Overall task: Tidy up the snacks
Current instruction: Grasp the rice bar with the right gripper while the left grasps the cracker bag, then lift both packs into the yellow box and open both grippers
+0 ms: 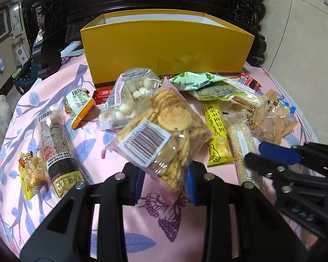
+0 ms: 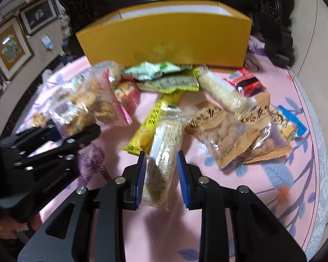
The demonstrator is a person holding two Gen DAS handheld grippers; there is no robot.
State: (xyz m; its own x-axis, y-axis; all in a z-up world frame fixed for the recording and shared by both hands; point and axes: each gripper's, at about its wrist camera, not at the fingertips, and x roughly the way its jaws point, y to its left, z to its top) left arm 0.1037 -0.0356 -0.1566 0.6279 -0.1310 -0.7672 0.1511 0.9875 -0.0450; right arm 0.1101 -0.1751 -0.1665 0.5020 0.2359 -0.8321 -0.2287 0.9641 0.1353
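Left hand-held gripper (image 1: 165, 179) clamps the cracker bag (image 1: 164, 128) by its near end, lifted for carrying. Right hand-held gripper (image 2: 161, 174) pinches the sesame stick pack (image 2: 164, 152). Yellow box (image 1: 166, 52) waits open-topped at 12 o'clock behind the remaining snacks.

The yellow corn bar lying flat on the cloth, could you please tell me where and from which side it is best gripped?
Probably across its narrow width near the near end, coming from above. The yellow corn bar is long, slim and flat on the pink cloth. Its far end is tucked under the seed packet, and the sesame stick held by the right tongs lies alongside.
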